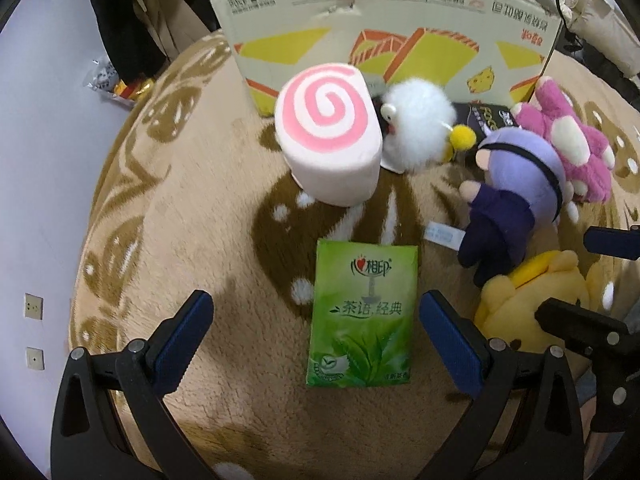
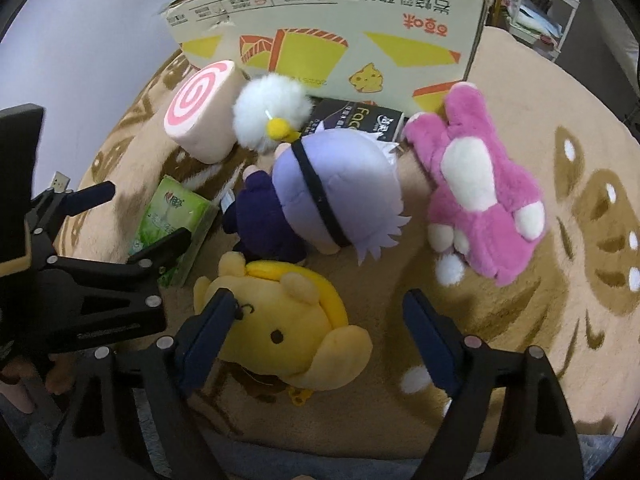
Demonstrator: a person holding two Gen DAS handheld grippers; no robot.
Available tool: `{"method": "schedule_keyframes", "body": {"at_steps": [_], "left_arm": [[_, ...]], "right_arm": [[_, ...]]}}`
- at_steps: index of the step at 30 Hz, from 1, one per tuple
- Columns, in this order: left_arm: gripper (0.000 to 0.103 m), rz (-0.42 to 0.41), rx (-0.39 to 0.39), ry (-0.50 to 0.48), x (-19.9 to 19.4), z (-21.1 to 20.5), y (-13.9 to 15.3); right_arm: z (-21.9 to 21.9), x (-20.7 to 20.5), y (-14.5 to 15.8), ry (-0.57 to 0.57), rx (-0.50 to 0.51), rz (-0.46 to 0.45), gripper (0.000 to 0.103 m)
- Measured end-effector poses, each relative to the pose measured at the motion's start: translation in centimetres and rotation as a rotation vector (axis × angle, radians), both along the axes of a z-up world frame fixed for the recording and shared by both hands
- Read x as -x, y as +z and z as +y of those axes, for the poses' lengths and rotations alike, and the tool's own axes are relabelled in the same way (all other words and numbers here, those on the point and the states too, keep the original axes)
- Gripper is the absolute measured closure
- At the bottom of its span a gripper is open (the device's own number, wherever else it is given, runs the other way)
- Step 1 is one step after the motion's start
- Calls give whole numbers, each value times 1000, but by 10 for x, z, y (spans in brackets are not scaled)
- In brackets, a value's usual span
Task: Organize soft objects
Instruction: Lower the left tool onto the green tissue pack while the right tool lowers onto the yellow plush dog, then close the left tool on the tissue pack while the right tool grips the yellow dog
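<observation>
Soft things lie on a tan rug. A green tissue pack (image 1: 362, 316) lies between the open fingers of my left gripper (image 1: 316, 340). Behind it lie a pink swirl roll cushion (image 1: 330, 132), a white fluffy toy (image 1: 418, 120), a purple-haired doll (image 1: 508, 196), a pink plush (image 1: 568, 140) and a yellow bear plush (image 1: 532, 304). My right gripper (image 2: 316, 336) is open around the yellow bear (image 2: 288, 332), its left finger against the bear's face. The doll (image 2: 324, 196), the pink plush (image 2: 480, 192) and the tissue pack (image 2: 172, 224) lie beyond. My left gripper (image 2: 140, 216) shows open at the left.
A large cardboard box (image 1: 384, 28) stands at the back of the rug; it also shows in the right wrist view (image 2: 332, 40). A dark tissue box (image 2: 360, 120) lies against it. A pale wall (image 1: 40, 160) is at the left, with clothes and wrappers beyond.
</observation>
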State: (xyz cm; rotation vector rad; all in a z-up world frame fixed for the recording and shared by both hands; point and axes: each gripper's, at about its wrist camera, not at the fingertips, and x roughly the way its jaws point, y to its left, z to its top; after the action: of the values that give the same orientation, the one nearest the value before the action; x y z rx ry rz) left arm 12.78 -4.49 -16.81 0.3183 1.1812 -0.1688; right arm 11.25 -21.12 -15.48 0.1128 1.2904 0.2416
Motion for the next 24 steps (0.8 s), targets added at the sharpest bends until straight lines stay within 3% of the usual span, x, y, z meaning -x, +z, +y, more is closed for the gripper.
{"method": "schedule_keyframes", "body": {"at_steps": [8, 14, 16, 24], "left_arm": [[21, 53, 12, -21, -3, -3, -11], [50, 94, 42, -5, -4, 0, -19], [51, 94, 34, -1, -5, 1, -20], [52, 63, 44, 17, -2, 3, -13]], "right_arm": [[5, -2, -6, 25, -116, 32, 44], [9, 3, -1, 30, -111, 2, 56], [6, 4, 3, 21, -115, -15, 61], [1, 8, 13, 6, -103, -53, 66]]}}
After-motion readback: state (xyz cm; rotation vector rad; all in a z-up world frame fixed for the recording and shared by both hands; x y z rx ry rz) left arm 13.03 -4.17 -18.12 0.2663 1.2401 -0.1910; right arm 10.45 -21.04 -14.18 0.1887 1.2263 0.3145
